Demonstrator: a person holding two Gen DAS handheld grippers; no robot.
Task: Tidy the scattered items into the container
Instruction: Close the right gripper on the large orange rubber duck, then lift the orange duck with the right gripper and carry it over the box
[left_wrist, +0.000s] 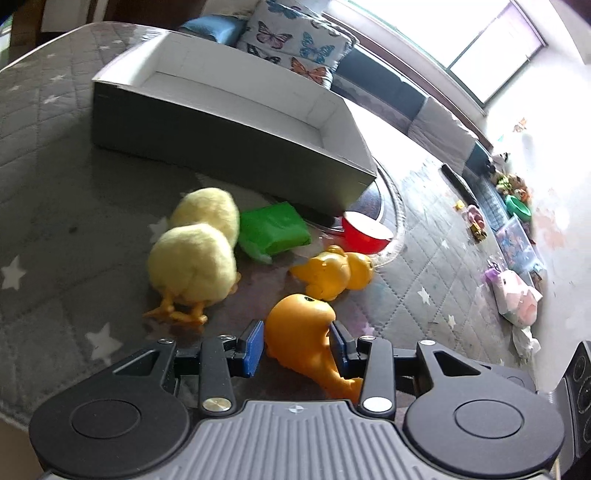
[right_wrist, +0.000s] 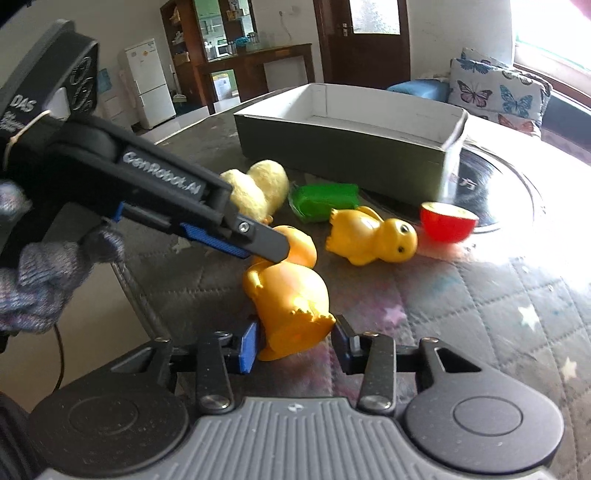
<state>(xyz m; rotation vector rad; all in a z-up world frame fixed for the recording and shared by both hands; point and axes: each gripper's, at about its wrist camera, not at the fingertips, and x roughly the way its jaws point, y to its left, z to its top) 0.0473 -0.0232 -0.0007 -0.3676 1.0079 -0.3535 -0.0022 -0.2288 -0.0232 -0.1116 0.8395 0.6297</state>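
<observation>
An orange rubber duck (left_wrist: 299, 328) (right_wrist: 291, 295) lies on the grey star-print cloth. My left gripper (left_wrist: 295, 347) is shut on its head, blue pads against both sides; its black finger (right_wrist: 258, 240) crosses that head in the right wrist view. My right gripper (right_wrist: 297, 345) is shut on the duck's base, pads touching either side. A second yellow duck (left_wrist: 332, 275) (right_wrist: 369, 236), a fluffy plush chick (left_wrist: 195, 258) (right_wrist: 258, 188), a green packet (left_wrist: 273, 229) (right_wrist: 325, 199) and a red half-fruit toy (left_wrist: 365, 232) (right_wrist: 447, 225) lie beyond. Behind them stands the open grey box (left_wrist: 229, 147) (right_wrist: 332, 155), white inside.
A gloved hand (right_wrist: 44, 280) holds the left gripper at the table's left edge. A shiny round disc (right_wrist: 498, 184) lies under the box's right end. Butterfly cushions (left_wrist: 295, 40) sit behind the box. Toys and boxes litter the floor (left_wrist: 517, 240) past the table's right edge.
</observation>
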